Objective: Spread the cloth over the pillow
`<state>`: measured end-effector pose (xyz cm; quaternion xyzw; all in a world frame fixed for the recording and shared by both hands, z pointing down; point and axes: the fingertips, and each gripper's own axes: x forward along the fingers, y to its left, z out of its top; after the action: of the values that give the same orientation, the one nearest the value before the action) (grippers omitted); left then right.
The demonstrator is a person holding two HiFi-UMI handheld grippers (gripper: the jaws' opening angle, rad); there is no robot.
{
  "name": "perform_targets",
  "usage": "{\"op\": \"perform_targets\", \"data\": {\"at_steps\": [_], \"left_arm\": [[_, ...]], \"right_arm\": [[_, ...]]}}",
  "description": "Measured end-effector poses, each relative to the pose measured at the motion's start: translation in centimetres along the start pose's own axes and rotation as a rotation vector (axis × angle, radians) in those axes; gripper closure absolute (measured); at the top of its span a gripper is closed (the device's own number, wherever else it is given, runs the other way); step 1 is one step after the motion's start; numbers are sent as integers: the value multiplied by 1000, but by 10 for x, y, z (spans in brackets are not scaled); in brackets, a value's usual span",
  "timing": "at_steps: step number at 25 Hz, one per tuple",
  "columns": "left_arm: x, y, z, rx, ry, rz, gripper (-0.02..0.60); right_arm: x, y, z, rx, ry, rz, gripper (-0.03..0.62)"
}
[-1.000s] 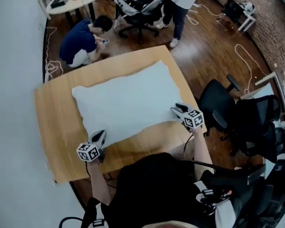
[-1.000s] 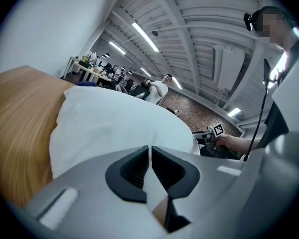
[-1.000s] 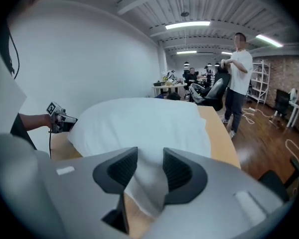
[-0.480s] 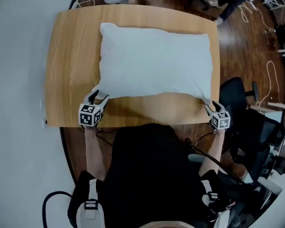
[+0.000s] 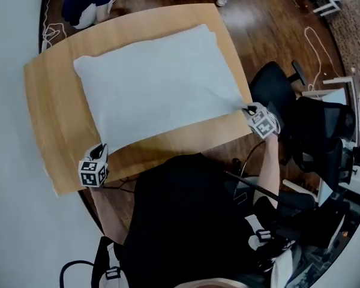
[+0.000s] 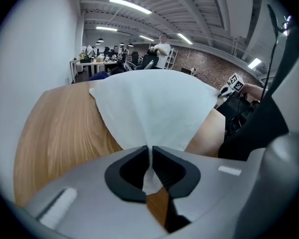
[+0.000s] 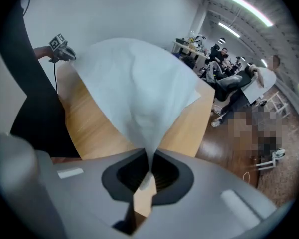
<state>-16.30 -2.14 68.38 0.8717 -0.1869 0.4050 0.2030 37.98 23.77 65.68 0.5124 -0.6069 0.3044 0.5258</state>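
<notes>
A white cloth (image 5: 156, 86) lies spread on the wooden table (image 5: 54, 131), puffed up by what is under it; the pillow itself is hidden. My left gripper (image 5: 100, 150) is at the cloth's near left corner. In the left gripper view its jaws (image 6: 150, 156) have just closed and pinch that corner of the cloth (image 6: 154, 108). My right gripper (image 5: 248, 108) is at the near right corner by the table's edge. Its jaws (image 7: 149, 164) have also just closed, and the cloth (image 7: 134, 88) rises taut from between them.
A black office chair (image 5: 277, 92) stands close to the table's right side, with more chairs and gear behind it. A person (image 5: 90, 2) crouches on the floor beyond the far left corner. Cables (image 5: 315, 44) trail over the dark floor. A pale wall runs along the left.
Half a second ago both grippers stood open at the cloth's near corners; now each is shut on its corner. The head view has swung, so the table sits tilted in the picture.
</notes>
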Motion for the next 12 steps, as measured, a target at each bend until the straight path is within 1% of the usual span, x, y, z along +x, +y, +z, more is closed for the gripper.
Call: {"op": "perform_targets", "data": {"at_steps": [2, 3, 4, 6, 7, 8, 10, 12], "left_arm": [[-8, -2, 2, 15, 18, -3, 551], [-8, 0, -3, 9, 36, -5, 551], [-3, 2, -12, -4, 58, -8, 552], [14, 6, -32, -36, 98, -16, 555], [21, 9, -38, -44, 111, -18, 555], [24, 13, -41, -44, 119, -17, 555], [19, 20, -43, -43, 122, -10, 551], [2, 27, -45, -79, 100, 2, 530]], "right_arm": [[-25, -10, 4, 4, 1, -35, 586], [-22, -9, 4, 4, 13, -23, 586], [-8, -4, 1, 7, 26, 7, 586], [38, 11, -10, 36, 37, 79, 586], [60, 18, -16, 61, 32, 101, 586], [76, 25, -19, 90, 26, 109, 571], [84, 34, -23, 143, 26, 100, 434], [70, 30, -28, 172, 41, 69, 340]]}}
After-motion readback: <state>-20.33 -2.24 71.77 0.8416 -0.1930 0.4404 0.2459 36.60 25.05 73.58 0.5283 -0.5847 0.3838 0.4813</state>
